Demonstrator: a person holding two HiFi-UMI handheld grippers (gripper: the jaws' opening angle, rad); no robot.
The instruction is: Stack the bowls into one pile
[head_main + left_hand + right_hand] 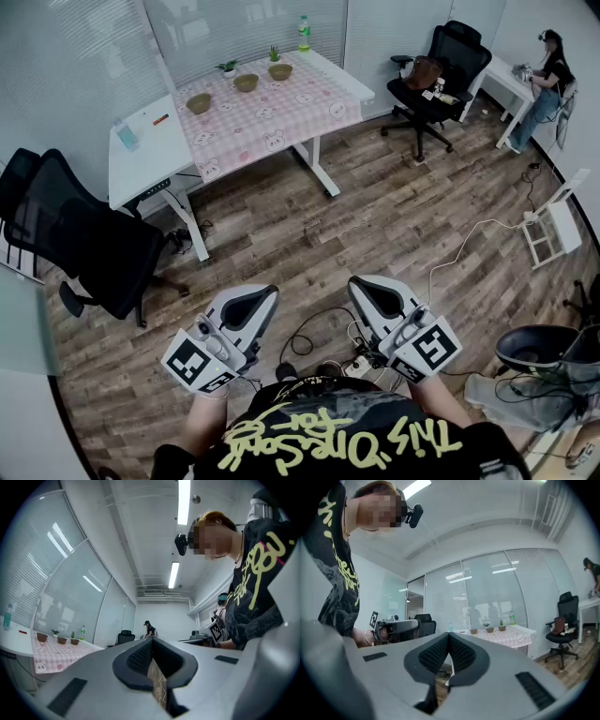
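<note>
Three brown bowls (199,103) (247,82) (280,71) stand apart in a row on the pink checked table (281,122) across the room. In the left gripper view the bowls (62,640) are small at the far left; in the right gripper view the same bowls (490,630) sit beyond the jaws. My left gripper (260,292) (151,641) and right gripper (364,284) (449,635) are held side by side close to my body over the wood floor, far from the table. Both are shut with nothing between the pads.
A white desk (141,155) adjoins the table. On the table are two small potted plants (228,67) and a green bottle (304,33). Black office chairs (94,248) (436,66) flank the way. Cables (333,328) lie on the floor at my feet. A person (548,75) sits far right.
</note>
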